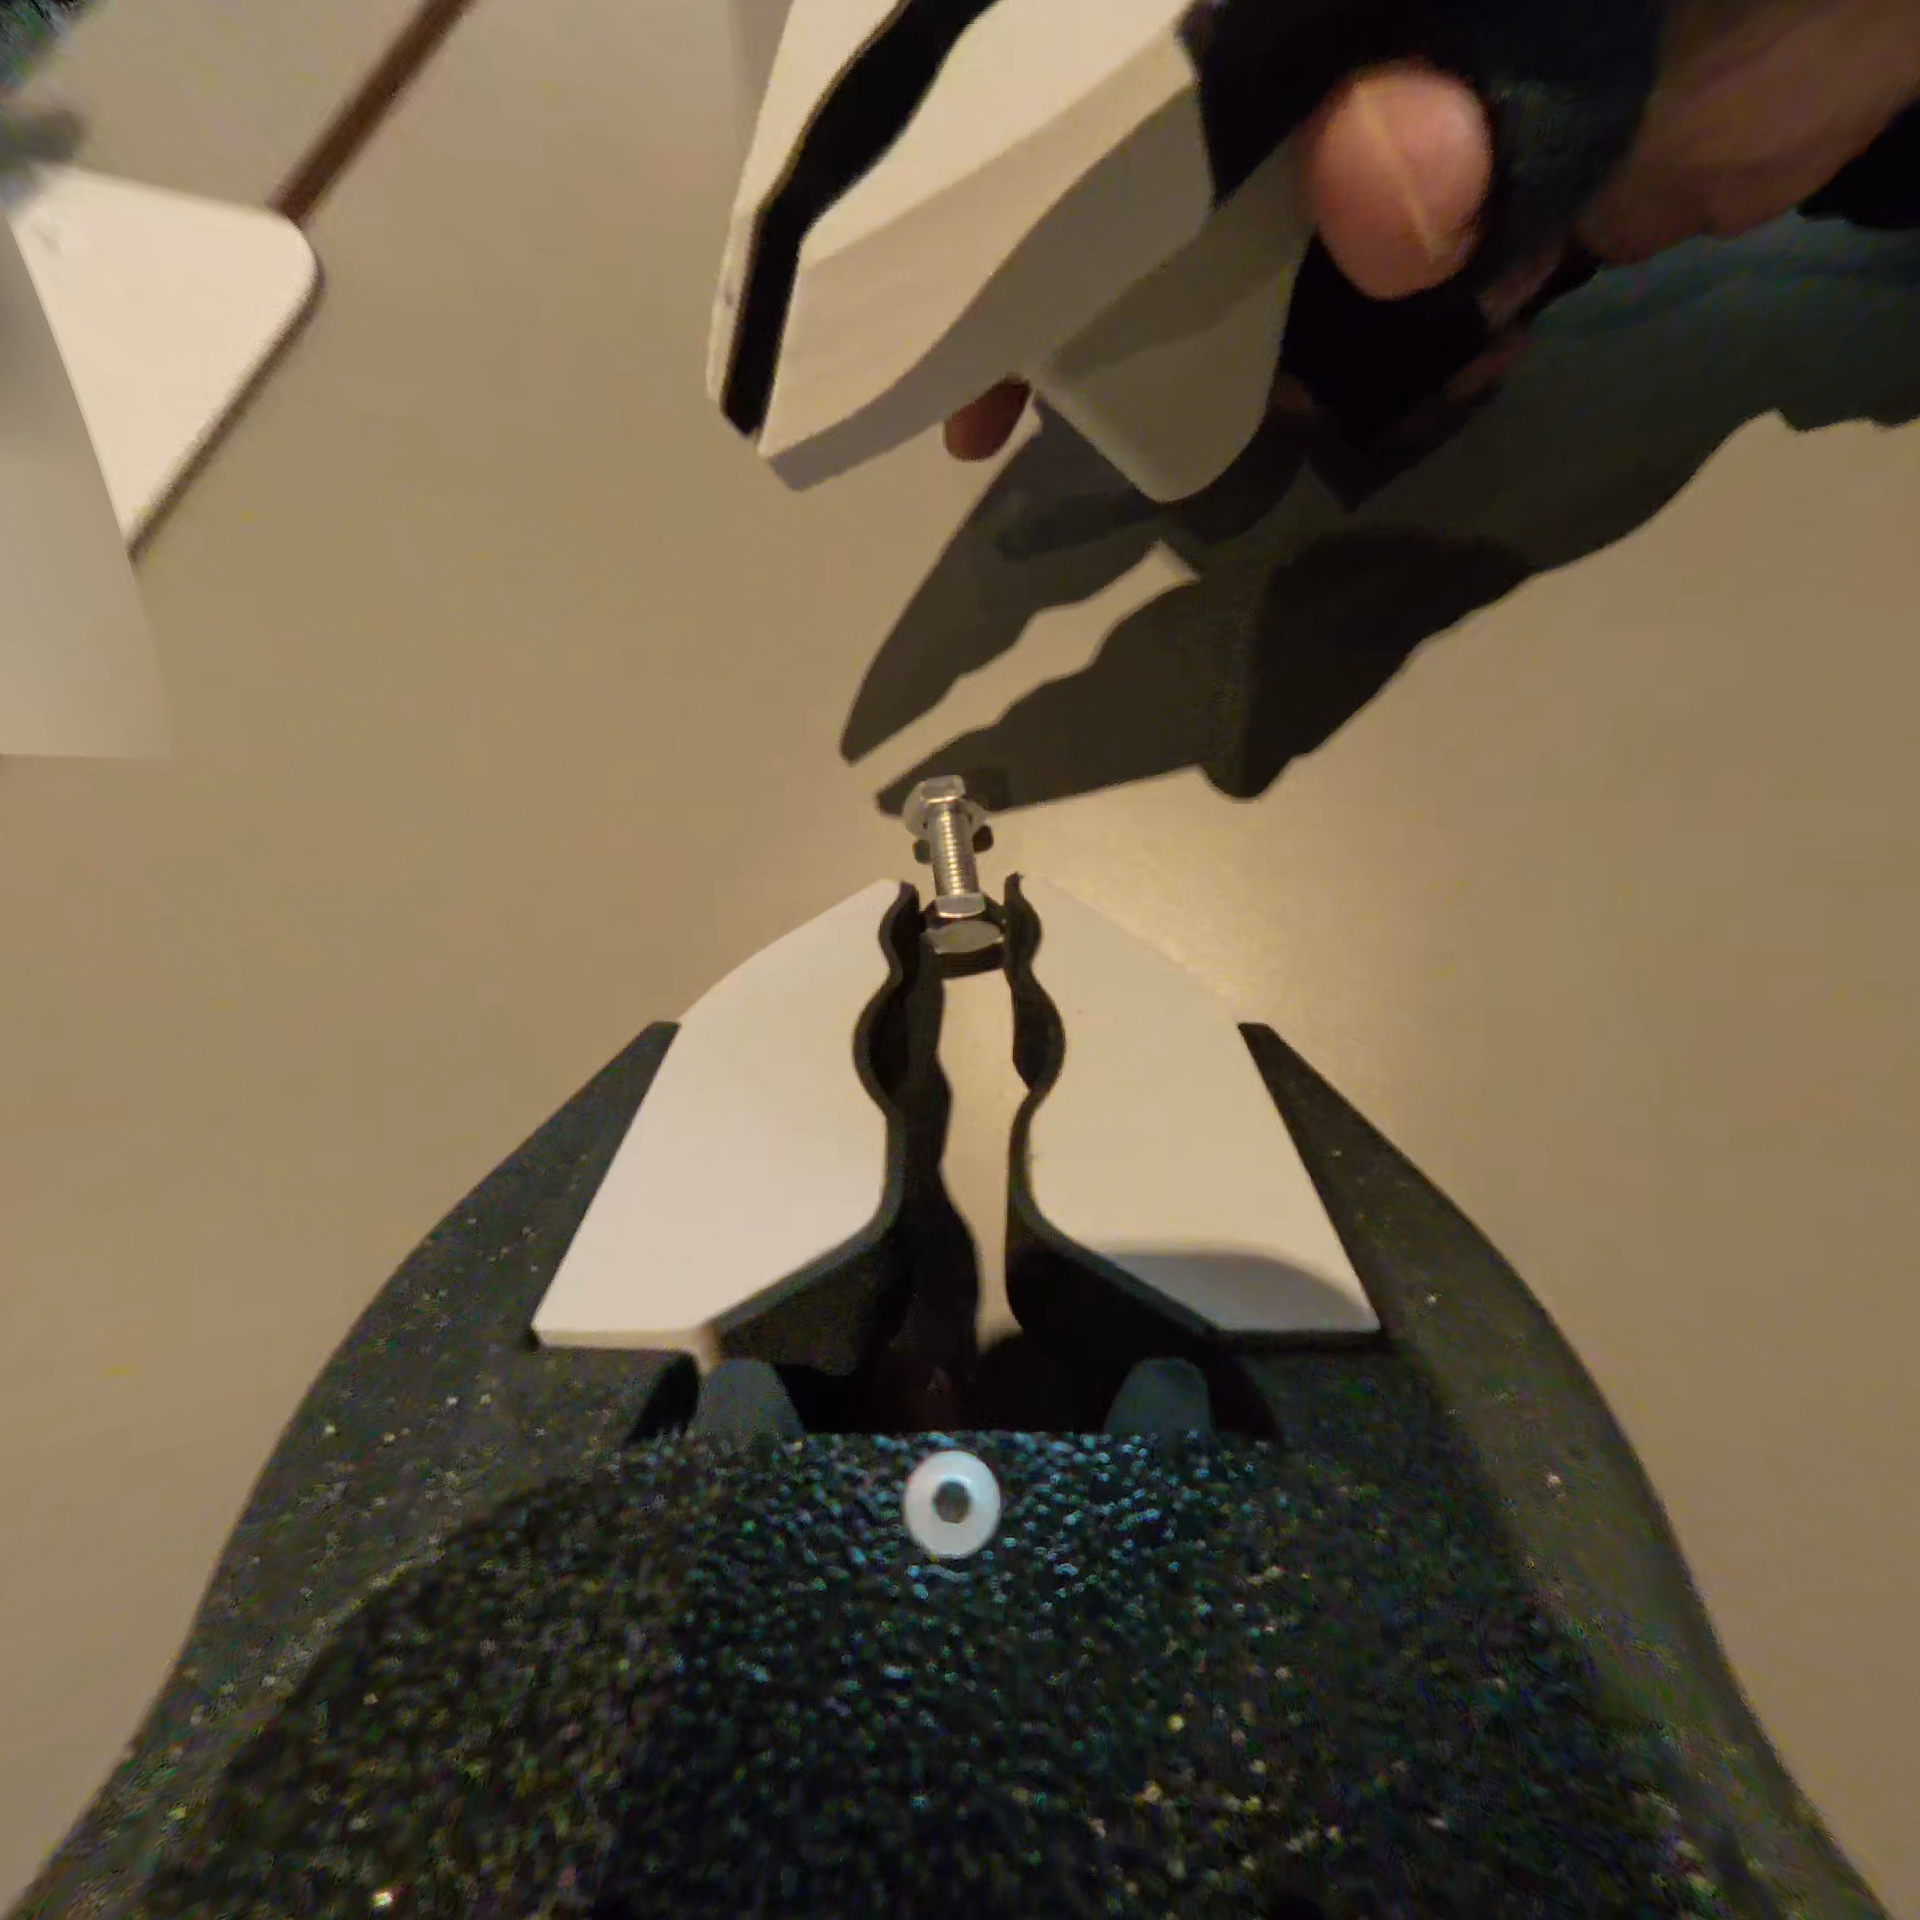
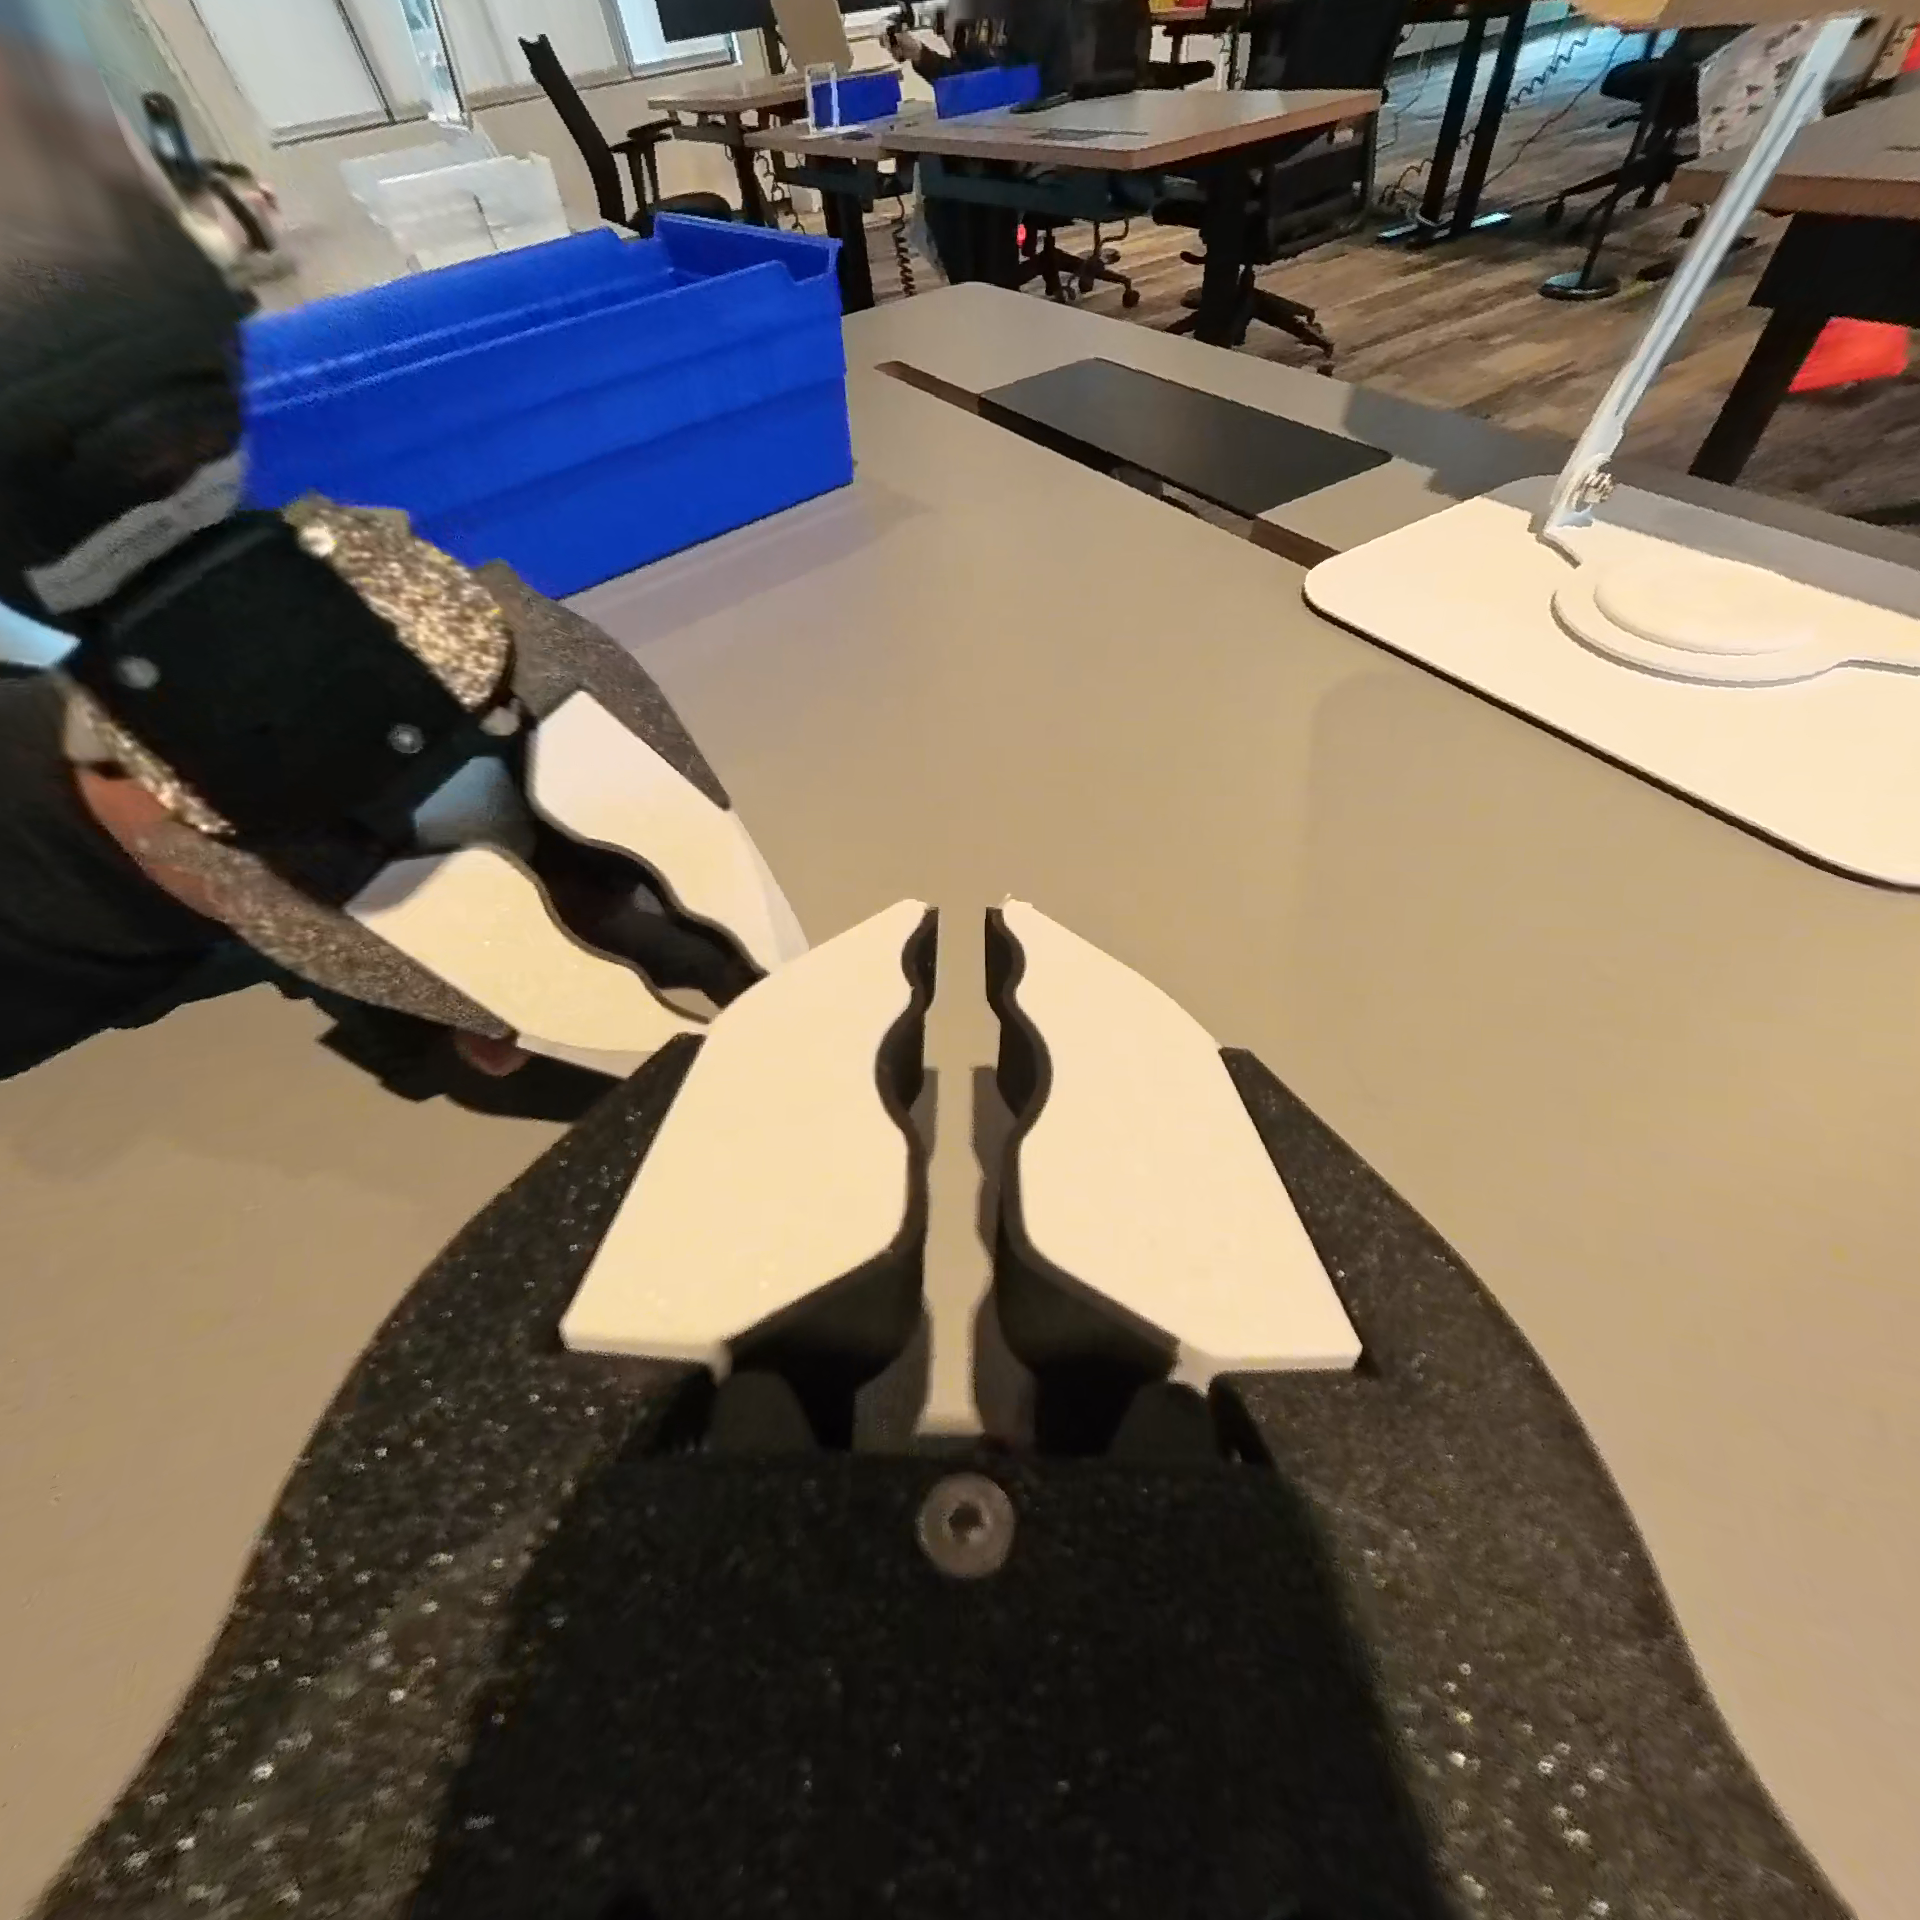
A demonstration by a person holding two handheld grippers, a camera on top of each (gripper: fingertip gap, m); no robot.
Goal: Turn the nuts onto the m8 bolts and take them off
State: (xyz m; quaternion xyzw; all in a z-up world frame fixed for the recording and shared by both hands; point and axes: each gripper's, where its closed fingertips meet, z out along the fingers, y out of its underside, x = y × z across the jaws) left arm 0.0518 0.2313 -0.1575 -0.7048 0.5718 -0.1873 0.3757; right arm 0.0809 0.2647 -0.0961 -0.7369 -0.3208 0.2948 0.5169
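The bolt (image 1: 954,871) stands out ahead of the left gripper (image 1: 961,914), nut (image 1: 938,808) at its far end, above the table (image 1: 416,831).

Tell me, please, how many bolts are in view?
1: the bolt is clamped by its head in the left claw, pointing away from the camera. Others may be hidden.

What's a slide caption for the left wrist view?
Left gripper clamps a bolt by its head, nut threaded near the far end; right gripper hovers above, empty.

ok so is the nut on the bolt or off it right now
On. The nut sits threaded near the far end of the bolt, whose head is clamped in the left hand-held gripper.
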